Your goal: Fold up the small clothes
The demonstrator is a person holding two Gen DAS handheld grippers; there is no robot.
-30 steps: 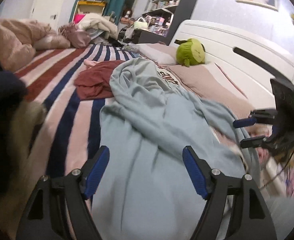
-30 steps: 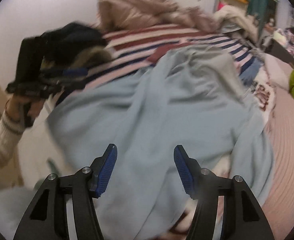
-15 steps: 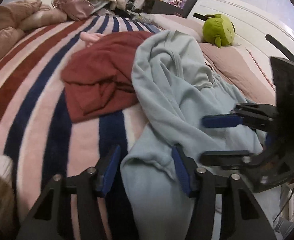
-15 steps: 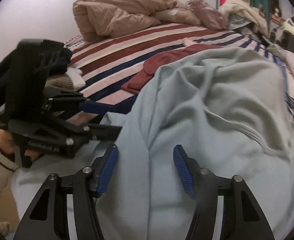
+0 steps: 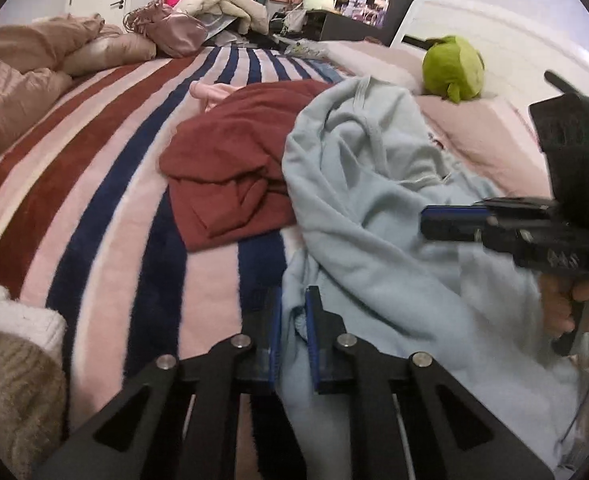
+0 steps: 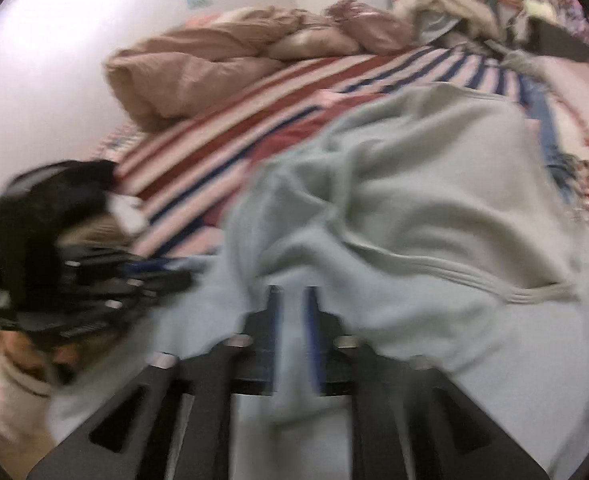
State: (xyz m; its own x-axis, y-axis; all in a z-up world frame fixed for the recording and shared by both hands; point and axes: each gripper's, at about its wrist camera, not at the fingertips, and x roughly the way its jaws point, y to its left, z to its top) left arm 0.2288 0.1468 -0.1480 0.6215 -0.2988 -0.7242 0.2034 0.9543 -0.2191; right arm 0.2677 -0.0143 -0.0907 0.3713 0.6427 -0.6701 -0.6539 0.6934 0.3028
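Observation:
A light blue sweatshirt (image 5: 374, 208) lies crumpled across the striped blanket (image 5: 106, 184), partly over a dark red garment (image 5: 230, 168). My left gripper (image 5: 294, 292) is shut on the sweatshirt's near edge, a fold of blue cloth pinched between its blue pads. In the blurred right wrist view, my right gripper (image 6: 292, 292) is closing its jaws on another part of the sweatshirt (image 6: 414, 184), with cloth between the pads. Each gripper shows in the other's view: the right gripper (image 5: 446, 220) at the right, the left gripper (image 6: 166, 272) at the left, both held by hands.
A green plush toy (image 5: 452, 68) sits by the white headboard (image 5: 494, 40). A beige duvet (image 6: 198, 68) is heaped at the far side. Fuzzy white and tan clothes (image 5: 14, 360) lie at the near left. Shelves and clutter stand beyond the bed.
Both grippers moved forward and down onto the sweatshirt. The left jaws went from wide open to shut on its edge; the right jaws narrowed onto the cloth.

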